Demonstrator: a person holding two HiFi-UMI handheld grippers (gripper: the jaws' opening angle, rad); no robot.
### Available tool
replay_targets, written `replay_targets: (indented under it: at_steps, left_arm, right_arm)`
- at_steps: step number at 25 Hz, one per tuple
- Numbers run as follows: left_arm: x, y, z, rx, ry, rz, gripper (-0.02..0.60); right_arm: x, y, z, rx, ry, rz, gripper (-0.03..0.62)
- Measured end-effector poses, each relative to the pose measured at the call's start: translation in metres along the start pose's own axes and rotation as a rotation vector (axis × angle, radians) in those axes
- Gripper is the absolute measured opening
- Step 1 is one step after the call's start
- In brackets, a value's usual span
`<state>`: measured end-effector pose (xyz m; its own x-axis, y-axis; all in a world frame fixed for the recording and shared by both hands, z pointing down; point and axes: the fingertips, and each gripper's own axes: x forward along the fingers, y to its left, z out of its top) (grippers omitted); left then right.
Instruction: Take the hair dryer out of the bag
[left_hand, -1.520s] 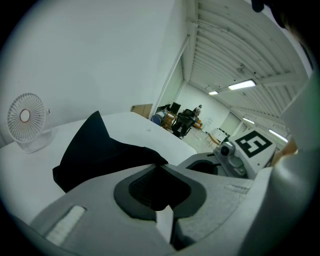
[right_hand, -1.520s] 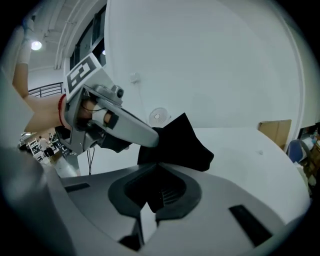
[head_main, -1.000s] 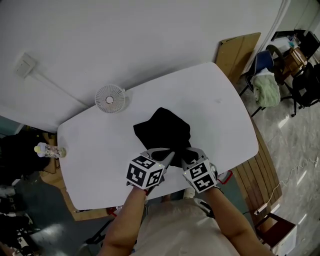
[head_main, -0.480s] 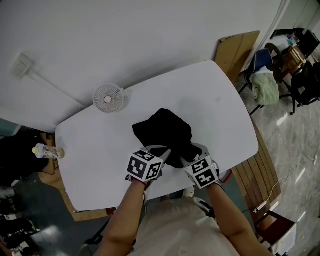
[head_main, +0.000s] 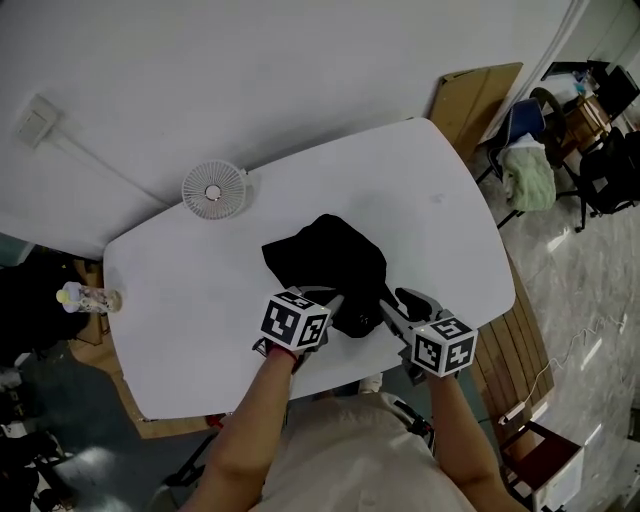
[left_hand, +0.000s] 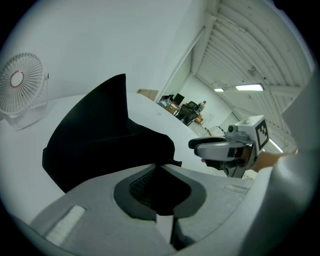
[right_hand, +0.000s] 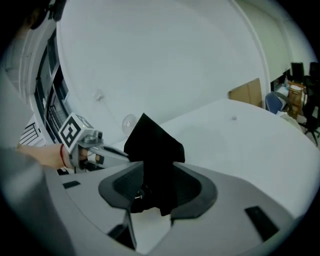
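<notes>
A black cloth bag (head_main: 325, 262) lies bunched on the white table (head_main: 190, 300). No hair dryer shows; the bag hides whatever is inside it. My left gripper (head_main: 335, 301) is at the bag's near left edge, shut, with black cloth (left_hand: 100, 142) pinched at its tips (left_hand: 161, 167). At the near right corner is my right gripper (head_main: 396, 306). Its jaws stand wide and are closing, and a fold of the bag (right_hand: 156, 150) hangs loose between them without the pads pressing on it. Each gripper view also catches the other gripper.
A small white desk fan (head_main: 213, 191) stands at the table's far left. A small bottle (head_main: 85, 297) sits past the table's left end. Cardboard (head_main: 475, 100) leans on the wall, with chairs (head_main: 530, 175) to the right. The table's near edge lies just under both grippers.
My right gripper has swung out to the right, rolled and opened its jaws. The left gripper has sunk a little, still shut on the bag's edge.
</notes>
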<state>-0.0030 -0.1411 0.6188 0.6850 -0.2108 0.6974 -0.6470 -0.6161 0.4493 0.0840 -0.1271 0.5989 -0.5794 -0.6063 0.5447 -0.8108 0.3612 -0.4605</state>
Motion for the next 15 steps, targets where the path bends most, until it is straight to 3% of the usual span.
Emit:
replay_targets:
  at_steps: [3, 9, 15]
  left_arm:
    - [0.002, 0.001, 0.003, -0.006, -0.007, -0.006, 0.014]
    - [0.004, 0.002, 0.008, -0.021, -0.021, -0.019, 0.015]
    - [0.003, 0.000, 0.009, -0.031, -0.038, -0.033, 0.015]
  right_arm:
    - [-0.015, 0.012, 0.003, -0.027, -0.017, 0.002, 0.134]
    - [0.005, 0.044, -0.013, -0.229, 0.112, 0.034, 0.071]
    - [0.034, 0.048, -0.034, -0.393, 0.285, 0.008, 0.095]
